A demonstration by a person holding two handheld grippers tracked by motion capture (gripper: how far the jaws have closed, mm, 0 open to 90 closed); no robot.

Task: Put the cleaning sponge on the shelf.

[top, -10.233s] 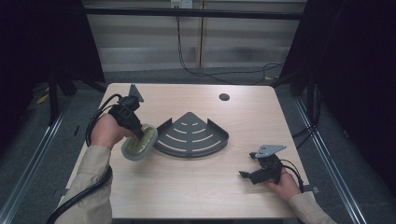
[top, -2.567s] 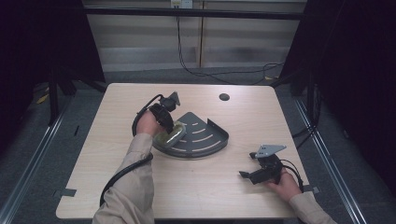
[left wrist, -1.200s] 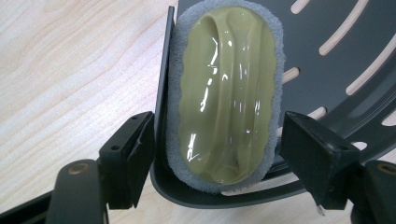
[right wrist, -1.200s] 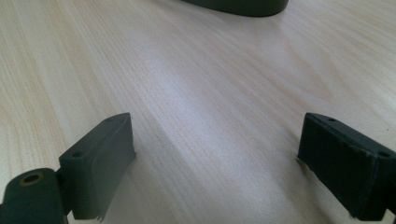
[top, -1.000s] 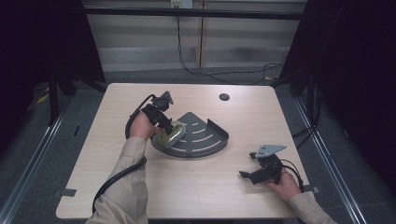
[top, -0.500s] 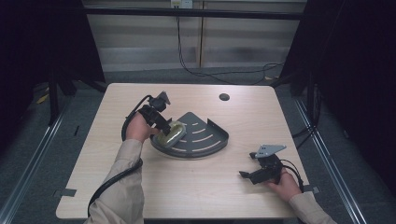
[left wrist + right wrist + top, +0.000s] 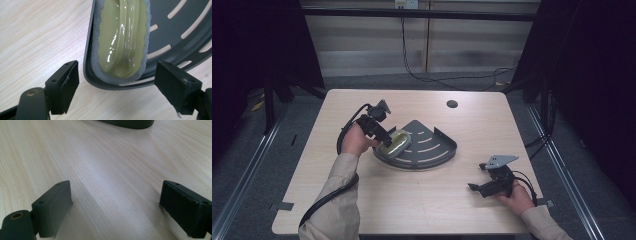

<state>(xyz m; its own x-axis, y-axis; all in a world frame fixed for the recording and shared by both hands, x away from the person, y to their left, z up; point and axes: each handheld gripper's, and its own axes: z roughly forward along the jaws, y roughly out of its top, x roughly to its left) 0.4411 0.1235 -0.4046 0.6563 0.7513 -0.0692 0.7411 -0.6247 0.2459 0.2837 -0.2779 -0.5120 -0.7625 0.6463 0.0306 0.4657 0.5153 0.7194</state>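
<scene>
An olive-green scrubber with a grey pad (image 7: 395, 142) (image 7: 120, 37) lies in the left corner of a dark grey slotted corner tray (image 7: 434, 156) (image 7: 180, 32). My left gripper (image 7: 385, 140) (image 7: 119, 82) hovers just over that corner. Its jaws have just been opening and stand wide on either side of the scrubber's end without touching it. My right gripper (image 7: 474, 187) (image 7: 115, 202) rests open on the bare table at the front right, pointing toward the tray (image 7: 125, 123), with nothing between its jaws.
The light wooden table (image 7: 422, 205) has a round black hole (image 7: 452, 104) near its far edge. Black cables trail from both grippers. Dark floor and rails surround the table on all sides.
The scrubber, once held on the table left of the tray, now lies in the tray's left corner. My left hand has edged back to the left. The right hand has kept still.
</scene>
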